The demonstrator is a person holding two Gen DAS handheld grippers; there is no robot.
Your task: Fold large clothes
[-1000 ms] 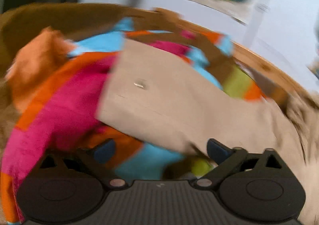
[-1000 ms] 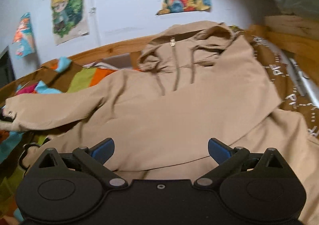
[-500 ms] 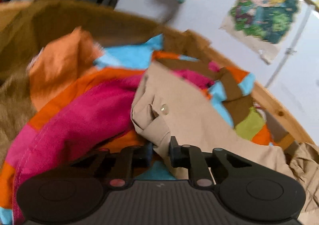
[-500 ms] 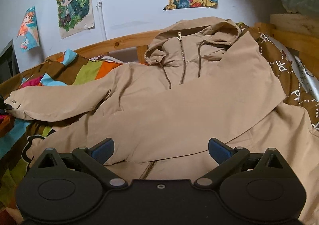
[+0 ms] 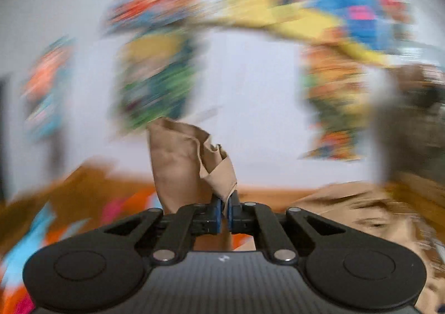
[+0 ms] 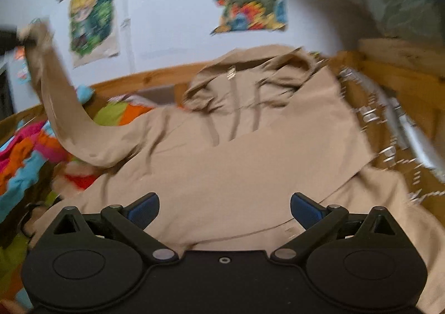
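The left gripper (image 5: 224,212) has its blue-padded fingers clamped on the crumpled cuff of the soft beige hooded zip jacket (image 6: 236,158), holding that sleeve (image 6: 59,116) lifted in a limp curve at the far left. The jacket's body lies spread over a patchwork blanket of pink, orange, blue and green fabric (image 6: 25,158), hood toward the far wooden bed rail (image 6: 133,80). The right gripper (image 6: 224,209) hovers over the near hem, fingers wide apart. Blurred colourful paper posters (image 6: 91,19) hang on the white wall.
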